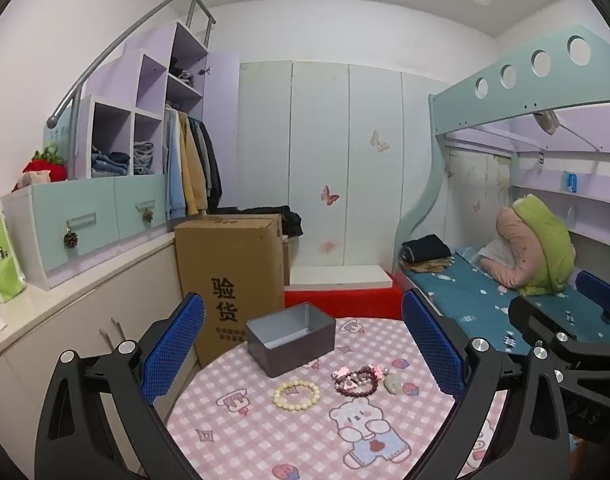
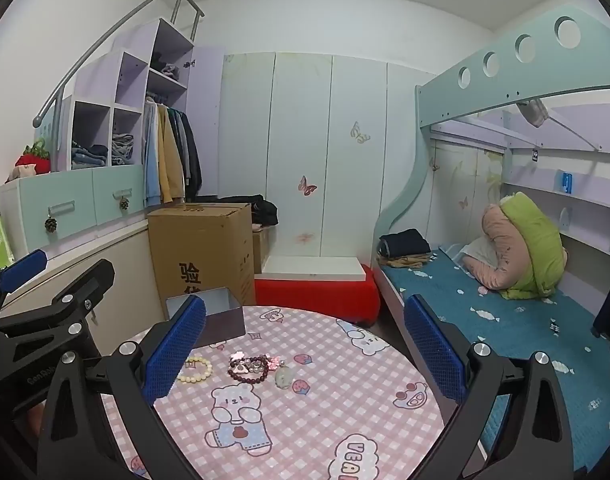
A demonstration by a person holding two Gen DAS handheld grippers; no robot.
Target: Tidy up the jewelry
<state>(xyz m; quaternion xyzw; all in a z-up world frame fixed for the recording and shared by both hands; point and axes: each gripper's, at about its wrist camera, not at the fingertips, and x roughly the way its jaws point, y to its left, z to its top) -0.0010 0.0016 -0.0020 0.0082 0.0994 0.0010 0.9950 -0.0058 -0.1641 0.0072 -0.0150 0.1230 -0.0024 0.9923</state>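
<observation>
A round table with a pink checked cloth [image 1: 289,432] [image 2: 345,400] carries the jewelry. A cream bead bracelet [image 1: 296,395] [image 2: 195,369] lies left of a dark red bead bracelet [image 1: 359,383] [image 2: 249,369], which is piled with pink charms, and a pale green pendant [image 1: 392,383] [image 2: 284,377] lies to their right. An open grey metal box [image 1: 291,338] [image 2: 221,318] stands behind them at the table's far edge. My left gripper [image 1: 305,352] hangs open above the table, nothing between its blue pads. My right gripper [image 2: 305,348] is open too, empty, to the right of the left one.
A tall cardboard box [image 1: 231,280] [image 2: 203,256] stands just behind the table on the left, beside a low cabinet [image 1: 65,332]. A red and white platform [image 1: 341,296] lies behind. A bunk bed with a blue sheet [image 2: 505,320] runs along the right.
</observation>
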